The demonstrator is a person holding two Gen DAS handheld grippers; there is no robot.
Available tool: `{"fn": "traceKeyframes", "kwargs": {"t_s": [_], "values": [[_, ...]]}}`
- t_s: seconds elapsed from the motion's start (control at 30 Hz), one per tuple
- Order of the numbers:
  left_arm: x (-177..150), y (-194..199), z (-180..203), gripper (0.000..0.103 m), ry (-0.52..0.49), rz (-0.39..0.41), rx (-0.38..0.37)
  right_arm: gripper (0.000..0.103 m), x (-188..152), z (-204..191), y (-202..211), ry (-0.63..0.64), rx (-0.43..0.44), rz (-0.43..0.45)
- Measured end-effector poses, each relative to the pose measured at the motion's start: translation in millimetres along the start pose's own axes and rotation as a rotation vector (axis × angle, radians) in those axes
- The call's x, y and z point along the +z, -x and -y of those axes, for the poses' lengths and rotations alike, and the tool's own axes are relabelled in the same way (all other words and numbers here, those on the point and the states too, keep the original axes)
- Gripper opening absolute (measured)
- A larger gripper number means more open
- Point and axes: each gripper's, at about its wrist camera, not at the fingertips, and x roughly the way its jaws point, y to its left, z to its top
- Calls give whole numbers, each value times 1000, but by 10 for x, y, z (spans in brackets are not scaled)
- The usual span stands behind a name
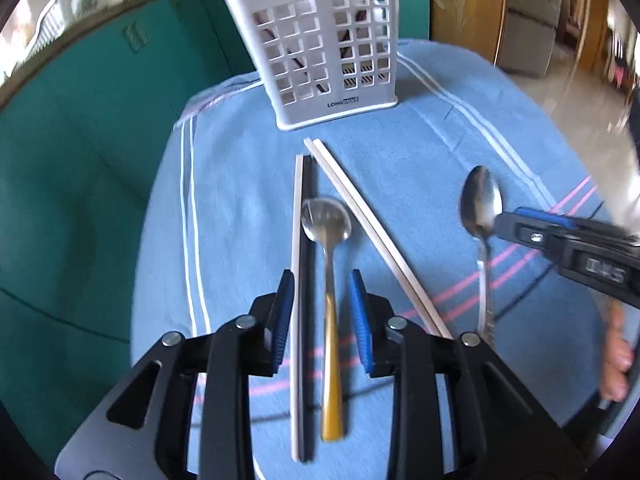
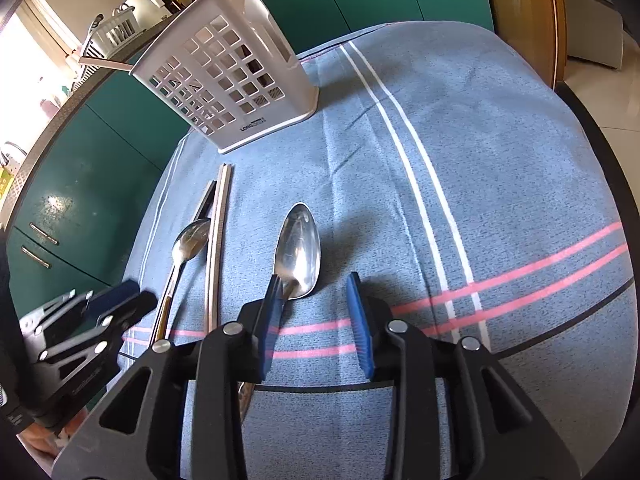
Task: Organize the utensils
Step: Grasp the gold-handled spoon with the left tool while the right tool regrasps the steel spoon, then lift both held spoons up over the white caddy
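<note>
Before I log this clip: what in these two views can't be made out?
- White utensil caddy: contents show only as dark slivers through the grid; its top is cut off by the left wrist view's edge.
- All-metal spoon: in the right wrist view its handle is hidden behind the right gripper.
- Left gripper: blurred at the right wrist view's edge.
- Hand: blurred, cut off by the left wrist view's edge.

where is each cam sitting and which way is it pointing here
Left wrist: on the left gripper, angled down along its fingers at the yellow-handled spoon and chopsticks; a hand shows at the right edge.
Right wrist: on the right gripper, angled down at the silver spoon on the blue cloth.
Shared: the white utensil basket, both spoons, the chopsticks, the cloth, and each view catches the other gripper.
</note>
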Motion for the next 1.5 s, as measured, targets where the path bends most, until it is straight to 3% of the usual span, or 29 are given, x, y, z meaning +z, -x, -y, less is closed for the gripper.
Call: {"fn": "traceKeyframes", "kwargs": {"t_s": [0.1, 0.23, 0.53, 0.63, 0.77, 0.93, 1.0, 1.03, 1.07, 1.23, 1.5], "values": [[91, -108, 37, 28, -28, -28, -23, 33, -5, 21, 10, -6, 15, 0], [194, -257, -73, 28, 49, -94, -151, 33, -19, 54, 27, -15, 38, 0], [201, -419, -164, 25, 102, -131, -165, 33, -34, 68, 41, -13, 57, 5], [238, -448, -180, 10, 117, -135, -166, 34, -26, 60, 42, -9, 56, 2], [261, -479, -231, 6, 147, -131, -191, 52, 44, -1, 15, 3, 72, -22], [275, -457, -363, 6, 185, -98, -223, 53, 236, 10, -107, 10, 100, -32], [283, -422, -434, 6, 203, -77, -231, 37, 294, -11, -187, 36, 129, -68], [290, -403, -464, 6, 211, -66, -233, 13, 303, -17, -210, 43, 126, -81], [293, -374, -499, 6, 222, -51, -236, 4, 312, -34, -227, 50, 120, -91], [313, -212, -651, 6, 278, 41, -239, 1, 322, -179, -45, 100, 86, -33], [389, 286, -748, 6, 284, 213, -202, 1, 449, -476, 473, 185, 13, 116]]}}
